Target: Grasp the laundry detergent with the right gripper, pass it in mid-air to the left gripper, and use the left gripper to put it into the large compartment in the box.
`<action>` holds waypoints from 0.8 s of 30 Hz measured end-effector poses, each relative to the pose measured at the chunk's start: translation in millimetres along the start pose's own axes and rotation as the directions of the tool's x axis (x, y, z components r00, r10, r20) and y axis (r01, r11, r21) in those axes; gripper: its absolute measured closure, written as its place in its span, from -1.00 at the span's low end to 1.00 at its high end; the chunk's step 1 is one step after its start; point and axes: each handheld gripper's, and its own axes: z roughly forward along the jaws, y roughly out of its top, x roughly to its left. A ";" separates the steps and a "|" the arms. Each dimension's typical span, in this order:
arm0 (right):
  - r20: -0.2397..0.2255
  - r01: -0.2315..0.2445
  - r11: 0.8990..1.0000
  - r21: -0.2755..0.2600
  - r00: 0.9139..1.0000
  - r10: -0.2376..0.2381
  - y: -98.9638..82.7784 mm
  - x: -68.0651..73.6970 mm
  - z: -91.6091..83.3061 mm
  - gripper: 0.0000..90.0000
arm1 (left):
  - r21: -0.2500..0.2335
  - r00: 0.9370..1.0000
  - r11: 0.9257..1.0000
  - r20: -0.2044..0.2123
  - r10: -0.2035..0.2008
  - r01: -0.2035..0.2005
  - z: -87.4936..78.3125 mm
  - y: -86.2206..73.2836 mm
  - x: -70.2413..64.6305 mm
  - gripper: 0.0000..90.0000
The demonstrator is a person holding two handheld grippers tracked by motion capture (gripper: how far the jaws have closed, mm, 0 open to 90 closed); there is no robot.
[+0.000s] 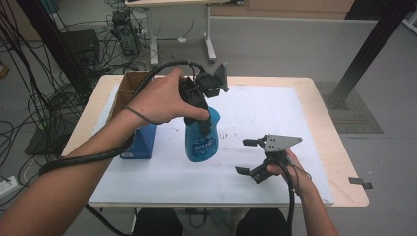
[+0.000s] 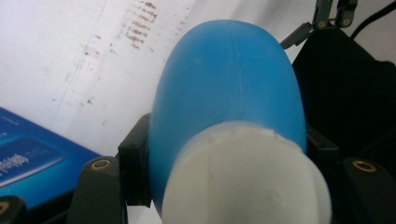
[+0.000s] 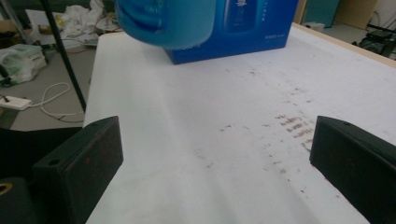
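one blue bottle (image 1: 201,140) in left tongs (image 1: 199,110), one blue box (image 1: 140,142), right tongs (image 1: 253,157) empty

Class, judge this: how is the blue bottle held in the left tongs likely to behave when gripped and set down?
The blue bottle looks smooth and rounded, so it may slip or swivel in the left tongs. Gripped near its white cap, it probably hangs bottom-heavy. It is tall, so may tip when set down.
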 end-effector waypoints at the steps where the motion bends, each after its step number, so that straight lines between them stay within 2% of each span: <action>1: 0.011 -0.004 1.000 0.000 1.000 0.004 -2.6 0.8 -0.2 -0.94 | 0.000 1.000 1.000 0.000 0.000 0.000 0.0 0.0 0.0 -0.17; 2: 0.027 -0.006 1.000 -0.004 1.000 0.006 -5.4 2.5 -0.7 -0.94 | -0.010 1.000 0.999 -0.003 -0.031 0.031 -3.2 -4.0 1.6 -0.17; 3: 0.048 -0.010 1.000 -0.009 0.999 0.011 -8.3 4.7 -1.2 -0.94 | -0.010 1.000 0.999 -0.003 -0.031 0.031 -3.2 -4.0 1.6 -0.17; 4: 0.054 -0.017 1.000 -0.011 0.998 0.018 -10.2 5.1 -1.6 -0.94 | -0.026 0.997 0.996 0.006 -0.079 0.080 -6.4 -9.7 7.0 -0.17; 5: 0.059 -0.024 1.000 -0.015 0.998 0.025 -13.0 5.0 -2.8 -0.94 | -0.033 0.996 0.995 0.008 -0.093 0.093 -8.0 -12.1 8.4 -0.17; 6: 0.066 -0.025 1.000 -0.017 0.997 0.026 -14.5 5.7 -3.4 -0.94 | -0.045 0.992 0.991 0.016 -0.124 0.124 -10.8 -16.3 12.1 -0.17; 8: 0.077 -0.033 0.999 -0.023 0.996 0.035 -18.1 6.1 -5.4 -0.94 | -0.060 0.987 0.985 0.020 -0.160 0.161 -16.1 -21.8 17.1 -0.17; 9: 0.086 -0.038 0.999 -0.029 0.995 0.040 -20.2 6.9 -6.5 -0.94 | -0.060 0.987 0.985 0.020 -0.160 0.161 -16.1 -21.8 17.1 -0.17; 12: 0.096 -0.044 0.998 -0.038 0.994 0.048 -23.4 7.6 -8.0 -0.94 | -0.080 0.973 0.970 0.003 -0.229 0.228 -28.6 -28.9 21.5 -0.17; 13: 0.100 -0.046 0.998 -0.039 0.994 0.050 -24.0 8.4 -8.2 -0.94 | -0.080 0.973 0.970 0.003 -0.229 0.228 -28.6 -28.9 21.5 -0.17; 16: 0.106 -0.050 0.998 -0.046 0.993 0.055 -26.1 9.4 -8.1 -0.94 | -0.097 0.956 0.952 -0.022 -0.294 0.291 -41.5 -34.1 26.6 -0.17; 17: 0.109 -0.052 0.997 -0.049 0.992 0.057 -26.8 9.9 -8.0 -0.94 | -0.097 0.956 0.952 -0.022 -0.294 0.291 -41.5 -34.1 26.6 -0.17; 18: 0.113 -0.052 0.997 -0.051 0.992 0.058 -27.1 10.7 -8.1 -0.94 | -0.107 0.947 0.943 -0.033 -0.320 0.315 -47.9 -36.6 29.7 -0.17; 19: 0.117 -0.052 0.997 -0.055 0.991 0.059 -27.9 11.2 -8.3 -0.94 | -0.118 0.943 0.938 -0.037 -0.332 0.326 -50.3 -38.7 30.4 -0.17; 20: 0.117 -0.052 0.997 -0.055 0.991 0.059 -28.0 11.1 -8.5 -0.94 | -0.130 0.934 0.929 -0.045 -0.354 0.346 -54.8 -41.0 31.9 -0.17; 21: 0.117 -0.052 0.997 -0.055 0.991 0.059 -28.0 11.1 -8.5 -0.94 | -0.130 0.934 0.929 -0.045 -0.354 0.346 -54.8 -41.0 31.9 -0.17; 22: 0.120 -0.052 0.997 -0.055 0.991 0.058 -28.1 11.6 -8.9 -0.94 | -0.136 0.930 0.925 -0.054 -0.364 0.354 -59.1 -42.1 33.8 -0.17; 24: 0.126 -0.055 0.997 -0.057 0.990 0.061 -28.8 12.0 -10.1 -0.94 | -0.138 0.914 0.912 -0.074 -0.398 0.386 -67.9 -42.6 39.8 -0.17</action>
